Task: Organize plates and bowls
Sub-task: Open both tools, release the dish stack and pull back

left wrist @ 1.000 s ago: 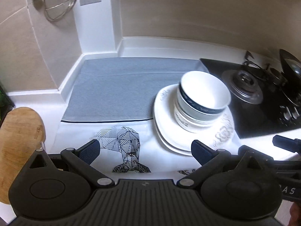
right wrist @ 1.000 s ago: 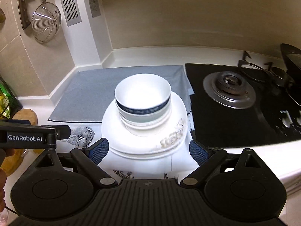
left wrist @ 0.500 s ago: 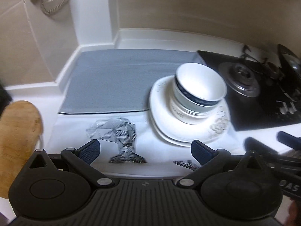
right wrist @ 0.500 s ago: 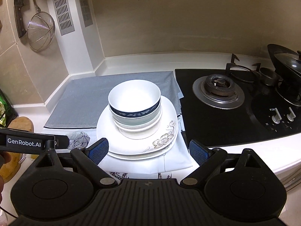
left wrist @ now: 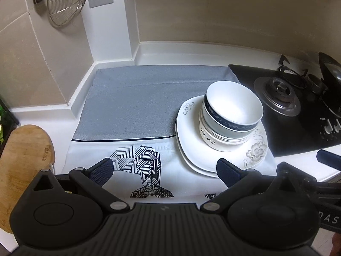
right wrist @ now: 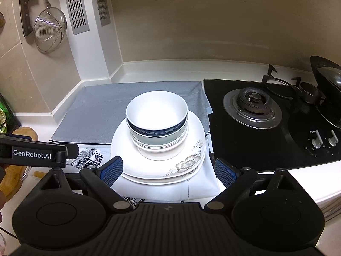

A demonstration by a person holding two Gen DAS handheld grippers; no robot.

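Right wrist | my right gripper (right wrist: 168,170) has backed off, fingers spread, empty | bowls (right wrist: 156,119) nested on plates (right wrist: 187,166) by the stove (right wrist: 266,128) | left gripper (left wrist: 165,171) spread too, pulled back | stack looks finished.

Home kitchen, black gas hob (right wrist: 266,123) set in white counter, wire strainer (right wrist: 50,33) hanging on tiled wall

Both tongs (left wrist: 164,170) (right wrist: 168,169) are black, ribbed, silver-screwed, with blue textured pads (right wrist: 111,170).
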